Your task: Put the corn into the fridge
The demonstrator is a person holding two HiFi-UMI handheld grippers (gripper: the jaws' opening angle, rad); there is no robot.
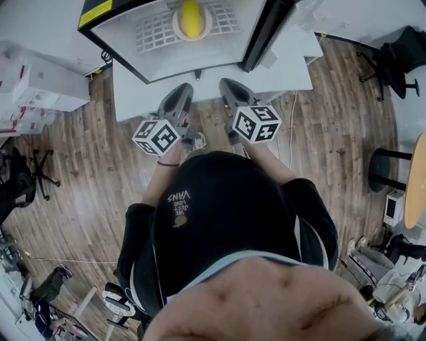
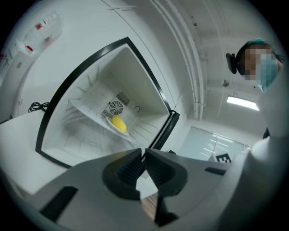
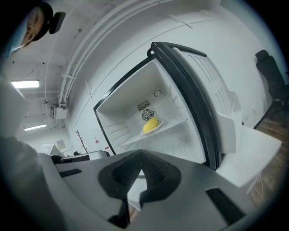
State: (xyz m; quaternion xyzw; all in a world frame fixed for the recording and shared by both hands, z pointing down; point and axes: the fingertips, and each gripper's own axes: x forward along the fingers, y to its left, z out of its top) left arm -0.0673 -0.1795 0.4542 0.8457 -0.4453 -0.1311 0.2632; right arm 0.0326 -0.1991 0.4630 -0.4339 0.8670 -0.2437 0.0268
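The yellow corn (image 1: pixel 191 18) lies on a white plate (image 1: pixel 178 26) on the wire shelf inside the open white fridge (image 1: pixel 126 46). My left gripper (image 1: pixel 182 91) and right gripper (image 1: pixel 228 86) hang side by side just in front of the fridge opening. Both are shut and hold nothing. In the left gripper view the corn (image 2: pixel 118 123) sits ahead, beyond the shut left gripper (image 2: pixel 144 154). In the right gripper view the corn (image 3: pixel 151 125) rests on its plate (image 3: pixel 156 129) past the shut right gripper (image 3: pixel 141 159).
The fridge door (image 1: pixel 266 33) stands open to the right, seen edge-on as the door (image 3: pixel 198 103). The fridge rests on a white counter (image 1: pixel 279 73). Boxes (image 1: pixel 33 86) lie at the left, black chairs (image 1: pixel 396 60) and a round table (image 1: pixel 416 180) at the right. A masked person (image 2: pixel 264 67) stands nearby.
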